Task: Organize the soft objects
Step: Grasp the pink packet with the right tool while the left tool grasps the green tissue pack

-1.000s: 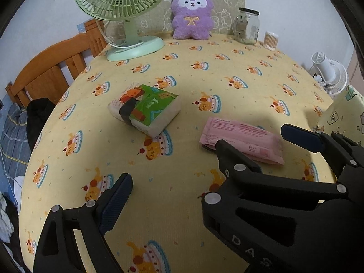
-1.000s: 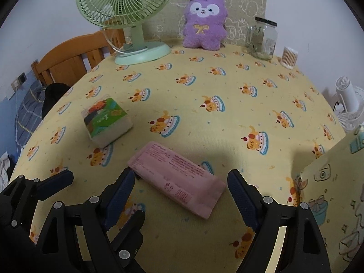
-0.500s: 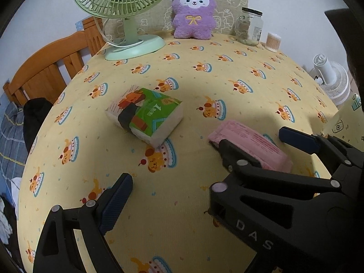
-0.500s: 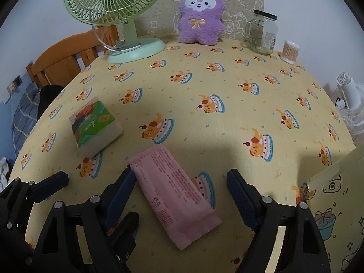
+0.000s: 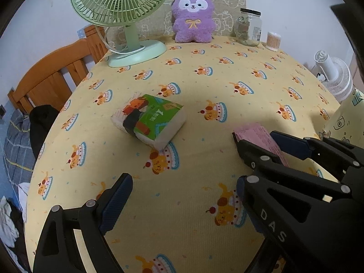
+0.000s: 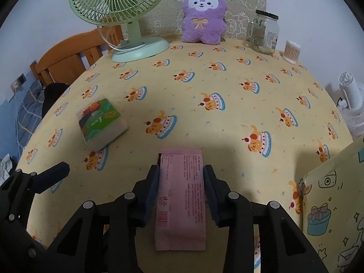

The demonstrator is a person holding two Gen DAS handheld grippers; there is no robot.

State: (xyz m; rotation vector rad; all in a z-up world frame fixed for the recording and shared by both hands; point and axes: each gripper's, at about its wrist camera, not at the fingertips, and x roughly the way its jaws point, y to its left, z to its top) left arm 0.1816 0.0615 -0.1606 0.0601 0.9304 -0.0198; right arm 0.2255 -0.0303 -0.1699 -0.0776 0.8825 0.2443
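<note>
A pink tissue pack (image 6: pixel 180 195) lies on the yellow tablecloth between the fingers of my right gripper (image 6: pixel 180 182), which is shut on its two long sides. It also shows in the left wrist view (image 5: pixel 257 135), partly hidden by the right gripper (image 5: pixel 264 141). A green tissue pack (image 5: pixel 150 119) lies left of it, also in the right wrist view (image 6: pixel 101 120). A purple plush toy (image 6: pixel 203 16) sits upright at the far edge. My left gripper (image 5: pixel 179 202) is open and empty above bare cloth, near the table's front.
A green desk fan (image 5: pixel 122 20) stands at the back left. A glass jar (image 6: pixel 264 31) and a cotton swab tub (image 6: pixel 291 51) stand at the back right. A yellow printed bag (image 6: pixel 334 213) stands at the right. A wooden chair (image 5: pixel 52 79) is beyond the left edge.
My right gripper has turned in line with the pink pack and closed on its sides. The left gripper has drifted a little closer to the green pack.
</note>
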